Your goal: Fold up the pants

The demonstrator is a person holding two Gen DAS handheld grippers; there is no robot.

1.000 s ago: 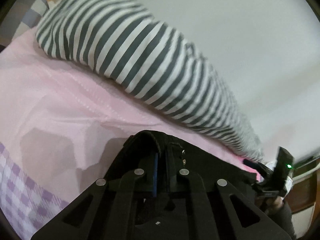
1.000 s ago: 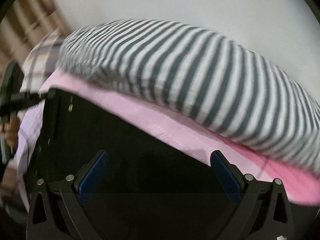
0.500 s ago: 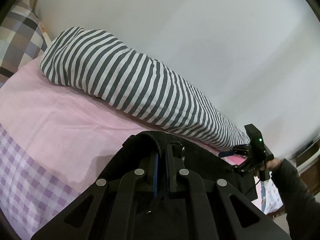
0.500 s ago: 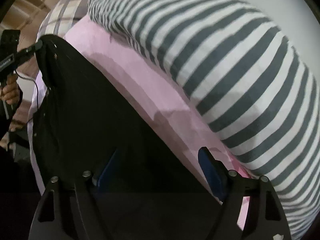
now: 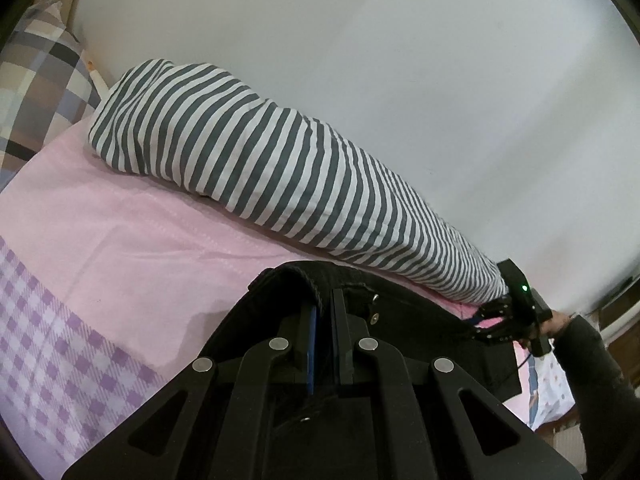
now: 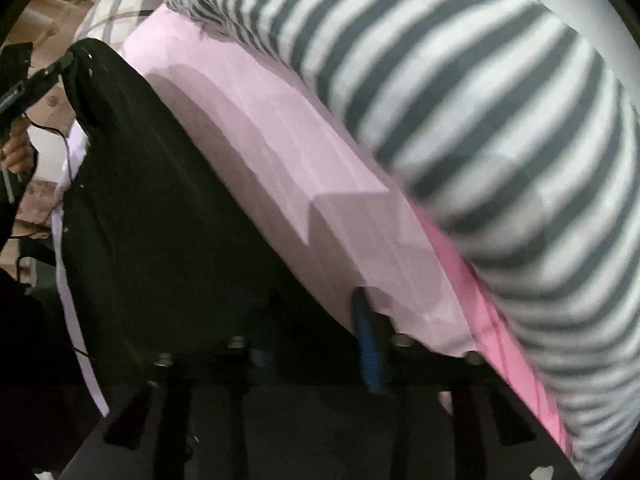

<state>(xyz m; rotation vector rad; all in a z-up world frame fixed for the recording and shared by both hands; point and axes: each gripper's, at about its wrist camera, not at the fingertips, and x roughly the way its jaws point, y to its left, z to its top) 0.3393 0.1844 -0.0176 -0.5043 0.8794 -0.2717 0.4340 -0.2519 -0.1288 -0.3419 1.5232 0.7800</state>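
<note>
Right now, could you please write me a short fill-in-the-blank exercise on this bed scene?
1. The left gripper is shut on the black ____.
2. The long pillow by the wall has grey and white ____.
3. The pants lie on a ____ sheet.
4. The pillow at the bed's head is ____.

Missing words: pants; stripes; pink; checked

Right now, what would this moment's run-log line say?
left gripper: shut on black pants waistband | right gripper: half-closed at pants' far edge, grip unclear | pants on pink sheet | striped bolster behind
</note>
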